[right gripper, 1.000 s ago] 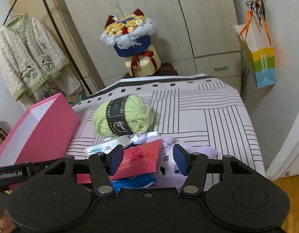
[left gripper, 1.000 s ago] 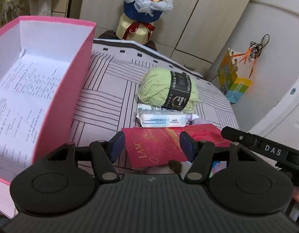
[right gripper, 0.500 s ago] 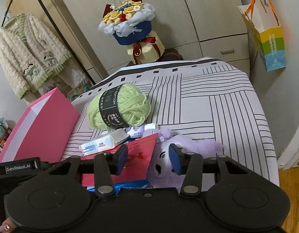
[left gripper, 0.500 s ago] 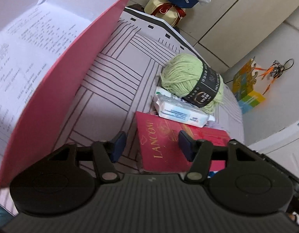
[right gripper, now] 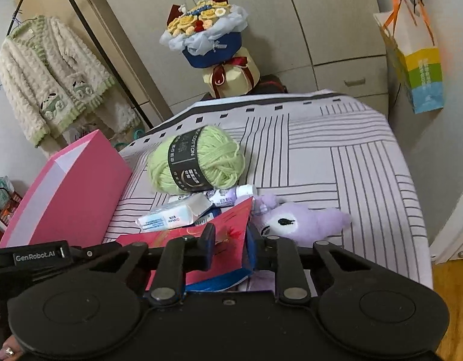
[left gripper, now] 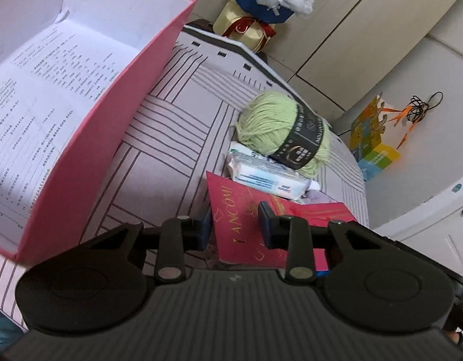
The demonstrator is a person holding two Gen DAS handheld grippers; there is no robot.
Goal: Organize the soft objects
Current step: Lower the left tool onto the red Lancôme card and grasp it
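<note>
We are taking the red card envelope (right gripper: 201,237) as our landmark: it is lying flat on the striped bedcover (right gripper: 336,138), at the near end of a small heap. Behind it the tissue pack (right gripper: 168,215) is resting, and behind that the green yarn ball (right gripper: 198,158) is sitting; to the envelope's right the purple plush toy (right gripper: 300,222) is lying on its side, touching the envelope's far corner. The pink box (left gripper: 90,153) is standing open to the envelope's left, well apart, with a printed sheet lining its floor. The right gripper (right gripper: 229,248) is hovering at the envelope's right edge, jaws partly open with a narrow gap, and we are judging that it is gripping nothing yet, though the edge is standing between the fingers and contact is hard to rule out. The left gripper (left gripper: 236,225) is hanging over the envelope's near left portion, jaws moderately open and empty. We are reading the step in hand as the approach to a first soft item, probably the plush. To do it well, we are recommending shifting the right gripper rightward off the stiff card, so the fingers are closing on the plush body only and not pinching the envelope along with it. We are also advising a grip across the thick middle, since the stuffing is likely to compress and slip.
</note>
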